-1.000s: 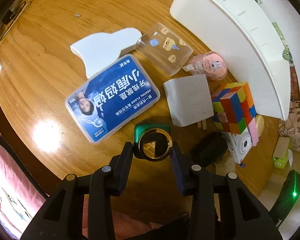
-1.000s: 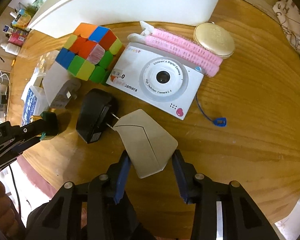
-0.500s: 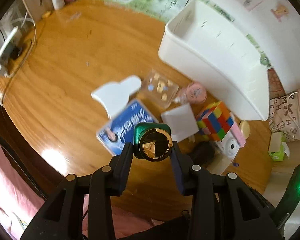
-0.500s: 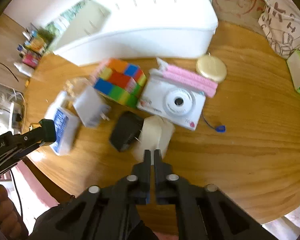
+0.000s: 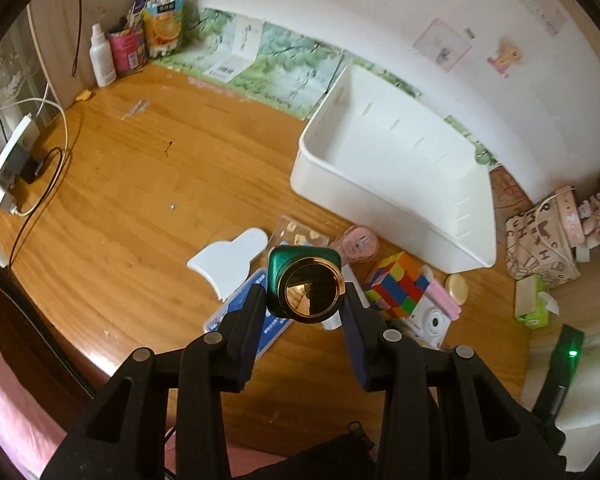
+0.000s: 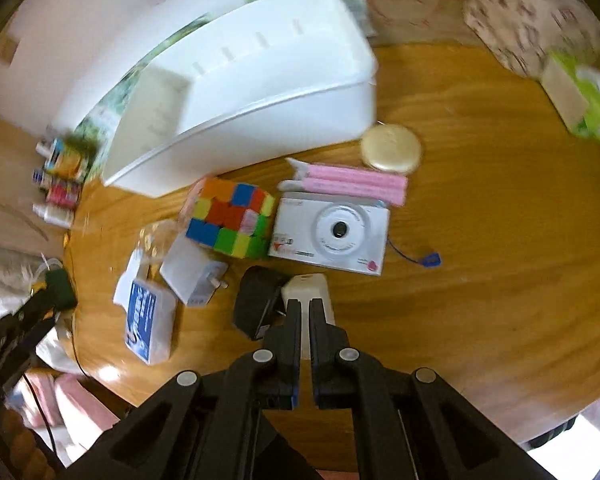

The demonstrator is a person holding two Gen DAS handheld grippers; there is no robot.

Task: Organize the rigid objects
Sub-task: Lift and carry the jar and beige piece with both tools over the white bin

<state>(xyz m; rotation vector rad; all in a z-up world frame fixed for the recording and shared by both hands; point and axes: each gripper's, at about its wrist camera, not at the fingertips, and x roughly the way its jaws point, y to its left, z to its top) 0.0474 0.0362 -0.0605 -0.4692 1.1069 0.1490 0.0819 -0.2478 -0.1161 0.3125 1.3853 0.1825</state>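
Round wooden surface [image 5: 148, 184]: carries everything listed. Large white rectangular plastic bin [image 5: 392, 168]: at the far side, nothing visible inside. White toy camera [image 6: 332, 236]: beside the multicoloured puzzle cube [image 6: 230, 216], pink hair rollers [image 6: 352, 180] touching its far edge. Left tool [image 5: 305, 312]: pinching a green square bottle with round gold cap [image 5: 306, 286], held above the surface. Right tool [image 6: 305, 320]: pressed together on a thin white card-like piece [image 6: 308, 288], next to a black plug adapter [image 6: 256, 304].

A white power strip [image 5: 10, 170] with cables lies at the left edge of the round wooden table [image 5: 132, 184]. A white spray bottle [image 5: 101, 58] and colourful cartons [image 5: 162, 26] stand at the far left corner. A green tissue box [image 5: 534, 304] sits on the right.
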